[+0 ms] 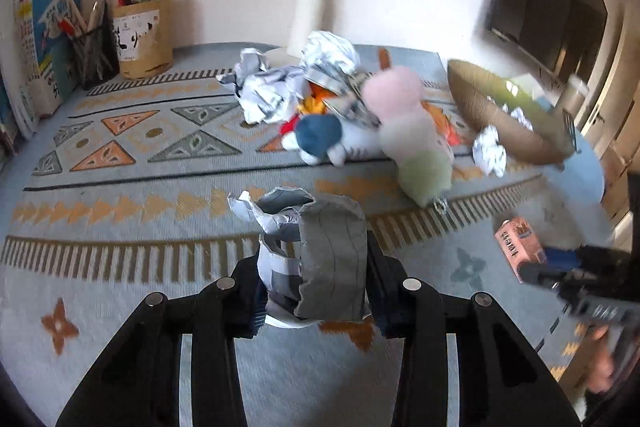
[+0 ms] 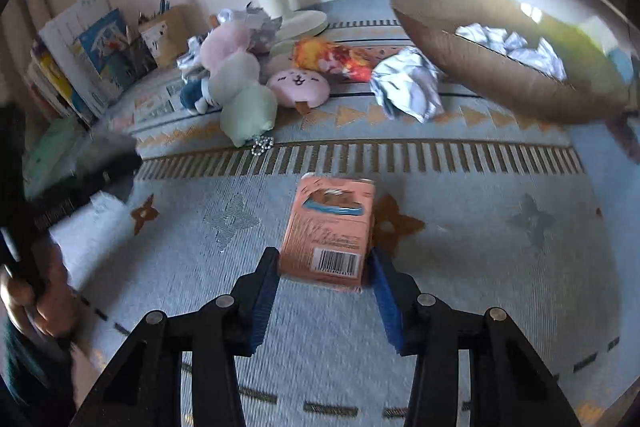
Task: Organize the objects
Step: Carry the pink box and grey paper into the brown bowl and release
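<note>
L gripper (image 1: 316, 267) pinches a crumpled paper wad (image 1: 308, 251), creased grey/white, held just above the woven patterned cloth (image 1: 132, 219). R gripper (image 2: 326, 267) clamps a smooth pink carton (image 2: 330, 231), rectangular, long axis pointing away from the fingers, barcode end nearest them. Kraft-paper bowl (image 2: 500, 75) w/ more wads sits far right.

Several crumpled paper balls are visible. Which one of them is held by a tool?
The grey-and-white crumpled ball between the fingers of the left tool. The others lie loose: some in the pile near the lamp, one beside the basket, several inside the basket.
</note>
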A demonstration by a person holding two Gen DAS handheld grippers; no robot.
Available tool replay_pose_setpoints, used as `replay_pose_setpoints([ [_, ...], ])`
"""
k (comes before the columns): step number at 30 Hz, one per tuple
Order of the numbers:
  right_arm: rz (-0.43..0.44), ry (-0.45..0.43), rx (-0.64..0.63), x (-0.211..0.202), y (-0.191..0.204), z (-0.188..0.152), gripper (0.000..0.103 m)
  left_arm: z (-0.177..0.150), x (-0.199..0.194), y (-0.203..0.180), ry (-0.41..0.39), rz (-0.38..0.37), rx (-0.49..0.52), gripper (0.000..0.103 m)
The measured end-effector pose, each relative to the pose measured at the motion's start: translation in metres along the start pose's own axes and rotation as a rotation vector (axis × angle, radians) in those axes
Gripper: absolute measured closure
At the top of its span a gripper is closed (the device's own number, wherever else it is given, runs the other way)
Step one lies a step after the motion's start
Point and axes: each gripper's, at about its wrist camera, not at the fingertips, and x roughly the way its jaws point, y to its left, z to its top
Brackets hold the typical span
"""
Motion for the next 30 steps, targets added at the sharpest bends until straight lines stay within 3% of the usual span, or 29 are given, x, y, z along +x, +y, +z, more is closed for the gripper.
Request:
replay_pose_setpoints([
  [4,0.044,-0.008,0.065,-0.005,-0.007,-0.004,0.038,-0.002,-0.003,-0.005,-0.039,0.053,0.029,0.065],
  [6,0.025,-0.019,0.078,-0.004,-0.002,-0.006,0.037,-0.002,-0.004,-0.001,-0.043,0.043,0.017,0.065],
  [13,-0.16,-0.066,0.081,0.006,0.01,-0.001,0.037,-0.004,-0.005,0.002,-0.042,0.026,-0.012,0.064],
  [17,-0.259,-0.102,0.005,0.011,0.025,-0.004,0.047,-0.004,-0.004,0.0,-0.039,0.019,0.0,0.064],
  [20,-0.221,-0.129,-0.019,0.007,0.026,-0.009,0.063,-0.004,-0.003,0.005,-0.035,0.002,-0.018,0.064],
  [26,-0.072,-0.138,-0.071,-0.005,0.033,-0.025,0.064,-0.005,-0.006,0.005,-0.042,-0.009,-0.031,0.064],
  [30,0.072,-0.151,-0.032,-0.022,0.029,-0.032,0.064,-0.002,-0.007,-0.006,-0.019,-0.007,-0.018,0.065],
])
